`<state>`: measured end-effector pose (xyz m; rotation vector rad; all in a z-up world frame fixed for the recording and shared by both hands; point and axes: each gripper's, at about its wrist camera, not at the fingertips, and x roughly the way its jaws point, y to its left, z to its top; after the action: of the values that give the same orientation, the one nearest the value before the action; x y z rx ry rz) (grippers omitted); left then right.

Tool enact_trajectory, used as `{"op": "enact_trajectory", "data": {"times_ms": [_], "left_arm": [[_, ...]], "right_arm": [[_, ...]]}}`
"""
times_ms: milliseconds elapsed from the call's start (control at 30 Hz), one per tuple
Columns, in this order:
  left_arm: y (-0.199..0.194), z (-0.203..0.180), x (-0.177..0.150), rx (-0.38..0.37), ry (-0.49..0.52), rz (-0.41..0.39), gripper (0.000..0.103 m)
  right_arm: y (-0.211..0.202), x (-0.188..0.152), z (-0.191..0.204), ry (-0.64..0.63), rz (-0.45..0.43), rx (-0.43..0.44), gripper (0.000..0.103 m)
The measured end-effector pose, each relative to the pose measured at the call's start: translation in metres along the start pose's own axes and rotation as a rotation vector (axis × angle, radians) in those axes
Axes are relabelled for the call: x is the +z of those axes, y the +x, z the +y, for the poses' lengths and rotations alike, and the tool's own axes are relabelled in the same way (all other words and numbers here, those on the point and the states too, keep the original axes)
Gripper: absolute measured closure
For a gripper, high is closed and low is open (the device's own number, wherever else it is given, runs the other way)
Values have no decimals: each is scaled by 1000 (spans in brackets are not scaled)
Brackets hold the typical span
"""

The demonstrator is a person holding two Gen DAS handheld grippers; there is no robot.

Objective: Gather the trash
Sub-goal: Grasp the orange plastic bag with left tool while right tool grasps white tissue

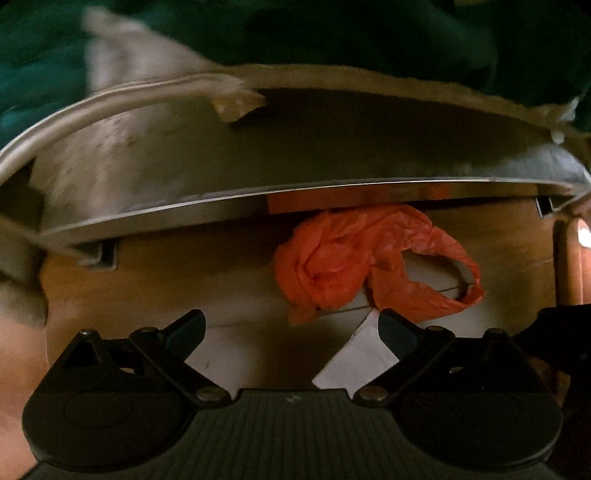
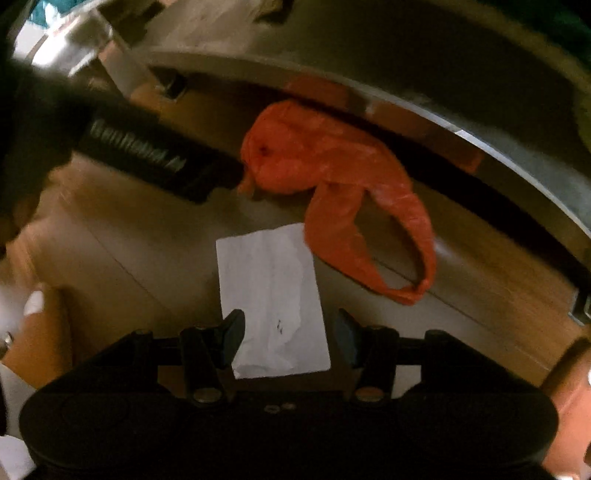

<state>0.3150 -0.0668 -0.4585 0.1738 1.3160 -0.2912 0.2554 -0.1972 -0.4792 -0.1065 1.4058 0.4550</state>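
An orange plastic bag lies crumpled on the wooden floor, half tucked under a low metal-edged furniture base. My left gripper is open just short of the bag, its right finger touching a white paper. In the right wrist view the same white paper lies flat on the floor with the orange bag beyond it. My right gripper is open, its fingers either side of the paper's near end. The left gripper's black body reaches toward the bag from the left.
The furniture base overhangs the floor and has small metal feet. Green fabric lies on top of it. A person's foot stands at the right, another bare foot at the left.
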Motion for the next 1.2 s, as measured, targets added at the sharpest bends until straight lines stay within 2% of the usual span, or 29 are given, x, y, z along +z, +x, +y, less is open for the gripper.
{"op": "enact_trajectory", "data": {"times_ms": [200,433,533,667,867,900,967,1000,1100,1200], "left_arm": [[22,-15,2,-3,105,-17,3],[39,-17,10,-9,127,-55,3],[46,-20,13,-16,144,-52,11],[53,-24,13,-24,179,-29,34],[53,-24,14,-28,186,-22,38],[53,-24,14,-24,190,-19,39],[53,-26,14,-21,192,-10,40],[53,-25,14,-18,190,-4,40],[49,-22,14,-12,172,21,41],[36,-18,10,-17,145,37,41]], "right_arm": [[25,-6,7,-48,3,-48,50],[42,-14,14,-81,3,-79,48],[42,-17,22,-129,-21,-103,48],[44,-26,34,-212,-30,-150,50],[41,-24,40,-168,-15,-158,54],[40,-24,42,-167,-17,-158,60],[38,-19,40,-158,-17,-148,90],[38,-18,40,-149,-6,-145,99],[36,-14,33,-112,22,-145,100],[28,-13,25,-21,40,-128,100]]}}
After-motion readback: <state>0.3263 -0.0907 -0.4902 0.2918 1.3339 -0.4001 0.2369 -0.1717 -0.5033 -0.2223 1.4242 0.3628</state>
